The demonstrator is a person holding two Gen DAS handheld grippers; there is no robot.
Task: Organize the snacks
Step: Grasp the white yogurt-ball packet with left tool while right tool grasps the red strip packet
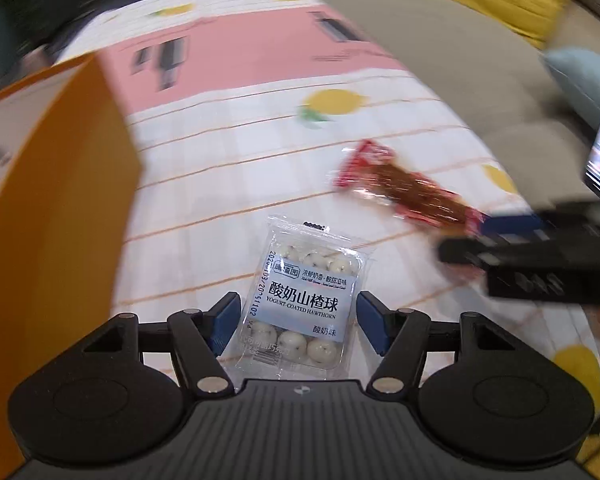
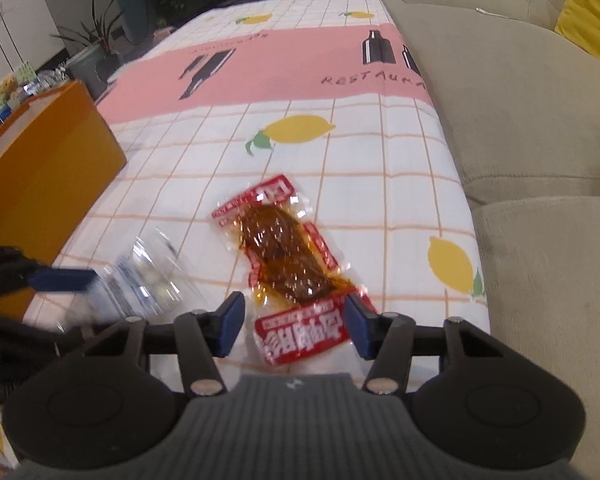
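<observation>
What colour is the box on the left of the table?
Orange box, with a white top face; clearest in the right wrist view.

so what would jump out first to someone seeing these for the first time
Probably the two snack packs on the lemon-print tablecloth: a clear pack of yogurt-coated hawthorn balls sits between the open fingers of the left claw, and a red-and-clear pack of brown saucy snack lies with its near end between the open fingers of the right claw. Next, the big orange box at the left of the table.
</observation>
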